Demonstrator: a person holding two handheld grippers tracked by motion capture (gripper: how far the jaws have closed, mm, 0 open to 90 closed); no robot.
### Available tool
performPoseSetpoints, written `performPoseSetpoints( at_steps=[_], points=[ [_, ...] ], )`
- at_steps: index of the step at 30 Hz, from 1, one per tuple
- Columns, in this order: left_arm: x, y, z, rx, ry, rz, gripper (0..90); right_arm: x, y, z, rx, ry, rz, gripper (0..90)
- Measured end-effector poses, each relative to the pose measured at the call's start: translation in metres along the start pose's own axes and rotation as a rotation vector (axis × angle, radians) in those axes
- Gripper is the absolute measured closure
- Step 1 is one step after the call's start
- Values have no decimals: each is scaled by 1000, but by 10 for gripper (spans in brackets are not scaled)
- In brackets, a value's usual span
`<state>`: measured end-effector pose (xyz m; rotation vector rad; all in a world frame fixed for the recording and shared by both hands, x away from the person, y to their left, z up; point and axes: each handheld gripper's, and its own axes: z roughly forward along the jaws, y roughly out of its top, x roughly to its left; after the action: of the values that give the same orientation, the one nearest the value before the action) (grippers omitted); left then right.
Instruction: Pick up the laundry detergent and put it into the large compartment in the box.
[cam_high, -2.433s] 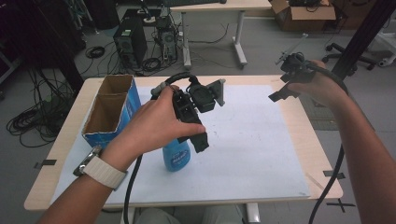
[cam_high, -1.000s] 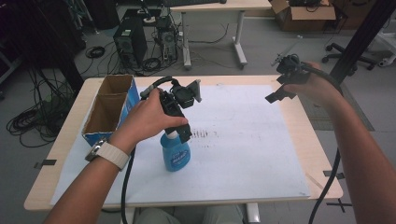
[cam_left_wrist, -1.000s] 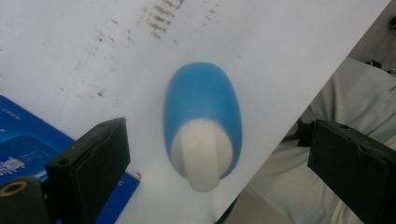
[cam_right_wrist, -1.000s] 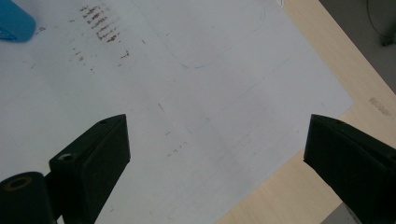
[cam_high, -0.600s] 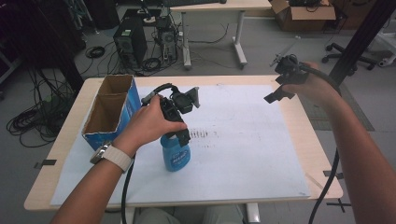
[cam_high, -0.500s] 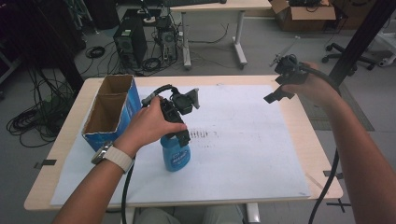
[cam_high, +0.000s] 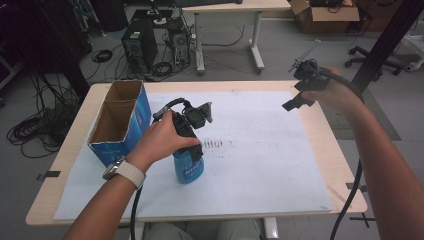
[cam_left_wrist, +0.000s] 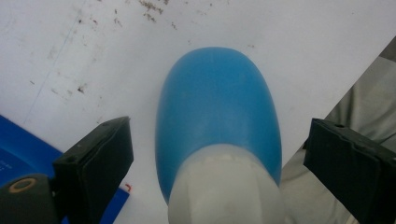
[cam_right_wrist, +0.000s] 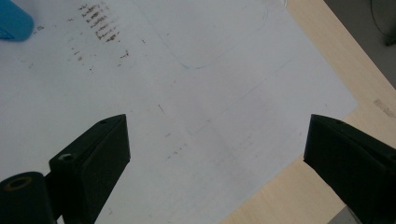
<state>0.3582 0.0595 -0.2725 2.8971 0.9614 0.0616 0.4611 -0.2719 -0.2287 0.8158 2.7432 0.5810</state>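
Note:
A blue bottle (cam_high: 189, 169) with a white neck stands upright on the white paper (cam_high: 260, 150), just right of the box. My left gripper (cam_high: 193, 146) hangs straight above it, pointing down. In the left gripper view the bottle (cam_left_wrist: 217, 102) rises between the jaws, which stand wide on either side of the white neck without touching it. The left gripper (cam_left_wrist: 217, 144) is open. My right gripper (cam_high: 299, 95) is held in the air over the table's far right. It is open (cam_right_wrist: 217, 135), with only paper below it. A corner of the bottle (cam_right_wrist: 11, 21) shows far off.
An open blue cardboard box (cam_high: 142, 107) with two compartments stands at the table's left, close to the bottle. The wooden table (cam_high: 325, 135) has bare edges around the paper. Dark smudges (cam_high: 217, 144) mark the paper. Computers and cables lie on the floor behind.
My left gripper has moved left and down from mid-table until it hangs over the bottle's top. The right gripper has stayed nearly still.

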Motion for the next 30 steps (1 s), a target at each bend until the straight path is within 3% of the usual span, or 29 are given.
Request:
performPoseSetpoints(
  at_steps=[30],
  points=[
    [4, -2, 8, 9, -17, -48, 240, 4, 2, 4, 13, 4, -15, 73]
  ],
)
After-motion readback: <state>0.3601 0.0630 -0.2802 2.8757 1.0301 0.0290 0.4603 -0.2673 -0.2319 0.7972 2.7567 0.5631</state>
